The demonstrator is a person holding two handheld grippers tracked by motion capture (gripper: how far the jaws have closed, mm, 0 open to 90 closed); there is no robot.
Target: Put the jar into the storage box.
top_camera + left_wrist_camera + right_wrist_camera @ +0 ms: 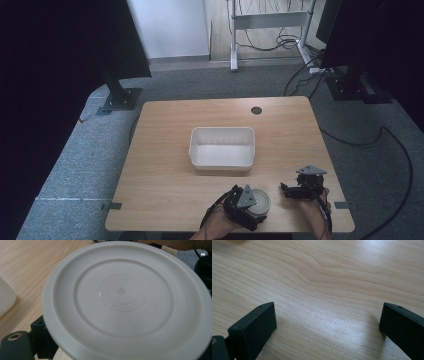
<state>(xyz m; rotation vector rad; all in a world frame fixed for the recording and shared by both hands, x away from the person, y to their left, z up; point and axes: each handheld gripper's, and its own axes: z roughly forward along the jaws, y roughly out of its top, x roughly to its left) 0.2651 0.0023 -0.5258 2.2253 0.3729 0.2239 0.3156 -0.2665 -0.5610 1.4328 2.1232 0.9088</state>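
A round white plate point(261, 202) with a raised rim is held at the table's front edge, and my left gripper point(248, 206) is shut on it. In the left gripper view the plate point(122, 297) faces the camera at close range, with a ring of embossed letters at its centre, and it hides most of both jaws. My right gripper point(289, 191) rests low over the wood to the right of the plate. Its jaws stand wide apart in the right gripper view, so the right gripper point(327, 322) is open with bare table between the fingers.
An empty white rectangular bin point(222, 131) stands at the middle of the wooden table point(160, 150). A round cable hole point(256, 110) sits near the back edge. Dark stands and cables occupy the carpet beyond the table.
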